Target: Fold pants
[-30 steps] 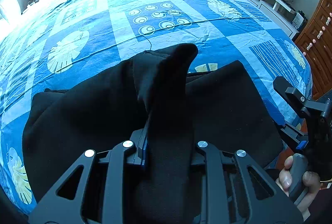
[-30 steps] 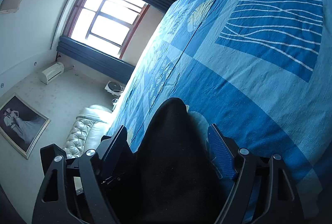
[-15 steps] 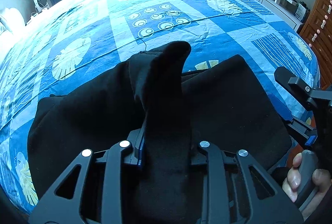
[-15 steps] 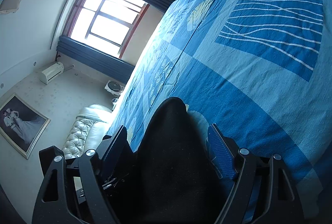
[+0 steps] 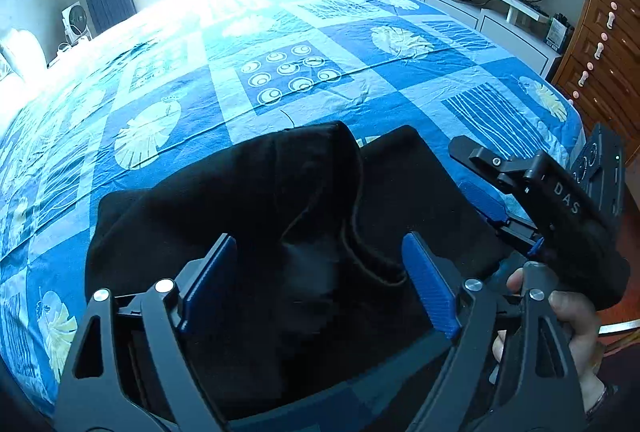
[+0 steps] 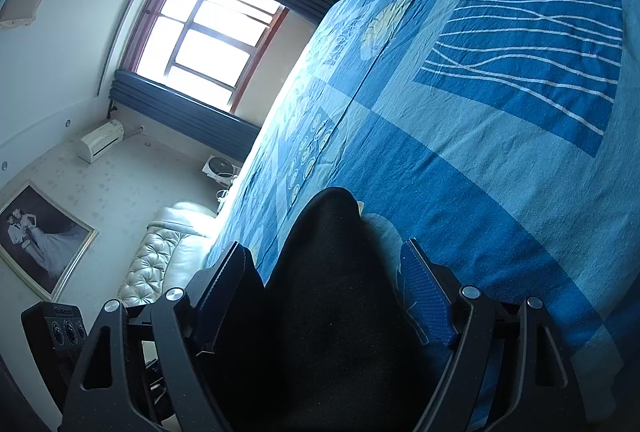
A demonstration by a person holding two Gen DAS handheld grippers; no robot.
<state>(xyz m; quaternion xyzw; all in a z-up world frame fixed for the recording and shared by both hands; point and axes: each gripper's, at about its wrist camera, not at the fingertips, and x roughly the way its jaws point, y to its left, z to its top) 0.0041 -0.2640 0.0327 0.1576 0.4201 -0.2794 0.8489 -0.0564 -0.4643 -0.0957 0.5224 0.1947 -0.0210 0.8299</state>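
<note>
pants [image 5: 248,216]: near edge runs under the left gripper [image 5: 320,272] frame, so the folded shape cannot be told in full
pants, right wrist view [image 6: 332,296]: only a dark mound between the fingers; the rest is cut off by the bottom edge
right gripper [image 6: 324,272]: whether its pads press the cloth cannot be told; the left pad is in shadow
hand [image 5: 572,316]: partly behind the left gripper's frame and cut off at the lower right
bed [image 5: 280,31]: far end washed out by window glare, pattern unreadable there
dresser [image 5: 608,43]: cut off by the right edge
picture on the wall [image 6: 40,236]: too small to make out
</note>
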